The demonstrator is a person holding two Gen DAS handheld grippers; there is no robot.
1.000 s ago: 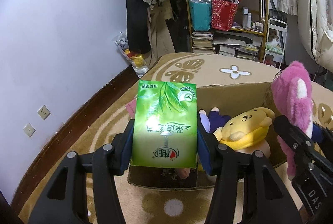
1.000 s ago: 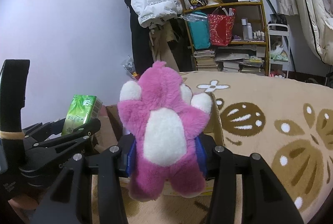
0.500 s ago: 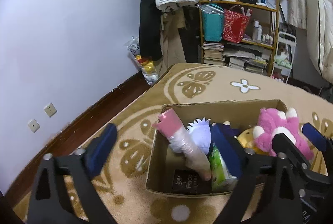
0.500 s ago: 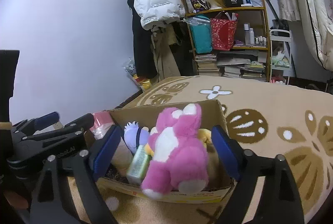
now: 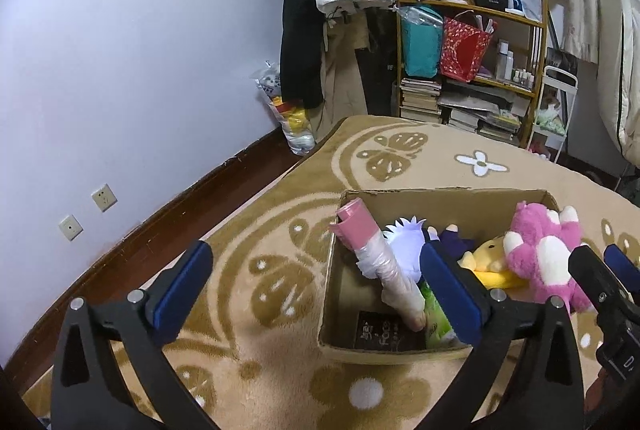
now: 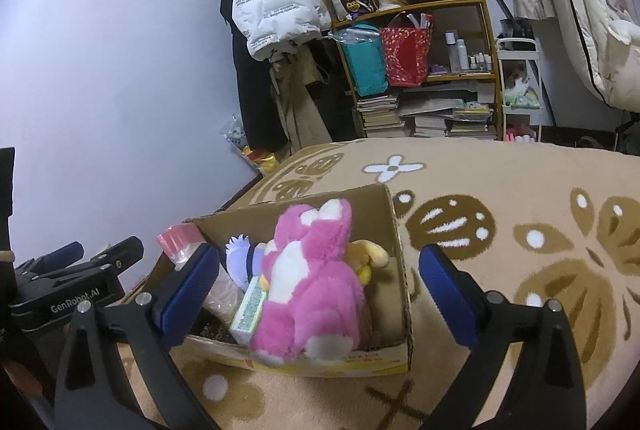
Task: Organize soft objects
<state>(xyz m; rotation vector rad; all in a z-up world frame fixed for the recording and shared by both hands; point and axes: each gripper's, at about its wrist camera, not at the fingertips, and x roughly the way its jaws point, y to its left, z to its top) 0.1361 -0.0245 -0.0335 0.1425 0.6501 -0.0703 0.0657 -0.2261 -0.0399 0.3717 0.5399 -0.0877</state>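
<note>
Right wrist view shows the fluffy pink-and-white plush bear [image 6: 308, 282] slumped in the brown cardboard box [image 6: 394, 230], light and squashy, best pinched round its belly, with right gripper [image 6: 318, 290] and left gripper [image 5: 316, 286] jaws just sprung wide, both empty.

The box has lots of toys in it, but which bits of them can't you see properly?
- Yellow plush: left wrist view shows its head only; the pink plush covers the rest.
- Green pack: right wrist view shows one edge, wedged between the pink plush and the pink roll.
- White-haired doll: face hidden behind the left gripper's finger.
- Box bottom label: too dark to read.
</note>
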